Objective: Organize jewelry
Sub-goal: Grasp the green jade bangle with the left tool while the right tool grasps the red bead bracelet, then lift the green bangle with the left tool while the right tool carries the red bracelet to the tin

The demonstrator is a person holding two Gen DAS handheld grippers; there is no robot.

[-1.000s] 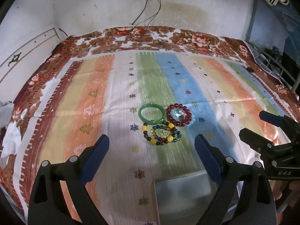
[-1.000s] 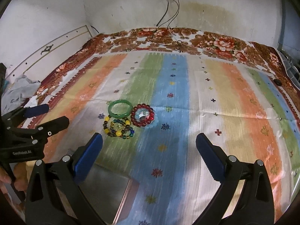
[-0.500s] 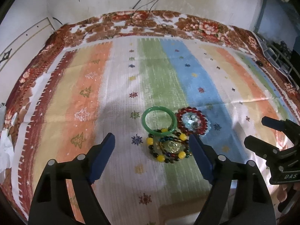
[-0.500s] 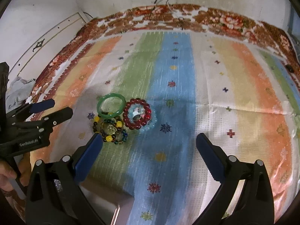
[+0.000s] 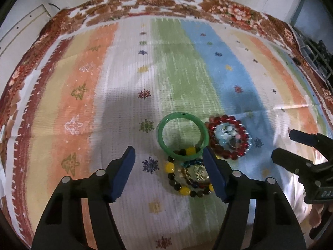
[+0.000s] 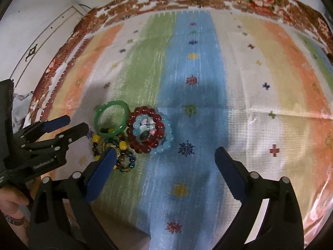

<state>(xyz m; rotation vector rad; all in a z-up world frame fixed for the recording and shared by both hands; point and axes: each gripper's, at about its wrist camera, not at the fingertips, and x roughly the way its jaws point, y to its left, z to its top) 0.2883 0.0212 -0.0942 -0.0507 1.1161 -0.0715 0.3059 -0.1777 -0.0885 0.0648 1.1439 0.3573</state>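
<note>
Bracelets cluster on the striped cloth point(image 5: 87, 95): red beads point(image 5: 229, 138) touch the green bangle's point(image 5: 182, 137) right, mixed beads point(image 5: 187, 177) under its near edge; left gripper point(image 5: 168, 168) closing, empty; right gripper point(image 6: 164, 173) closing, empty; only the right view shows pale-blue beads point(image 6: 166, 143).

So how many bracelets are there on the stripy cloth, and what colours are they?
Green bangle: 1
Red bead bracelet: 1
Light blue bead bracelet, lying under the red one: 1
Yellow and dark bead bracelet: 1
Total: 4 bracelets, all bunched together and touching.
</note>
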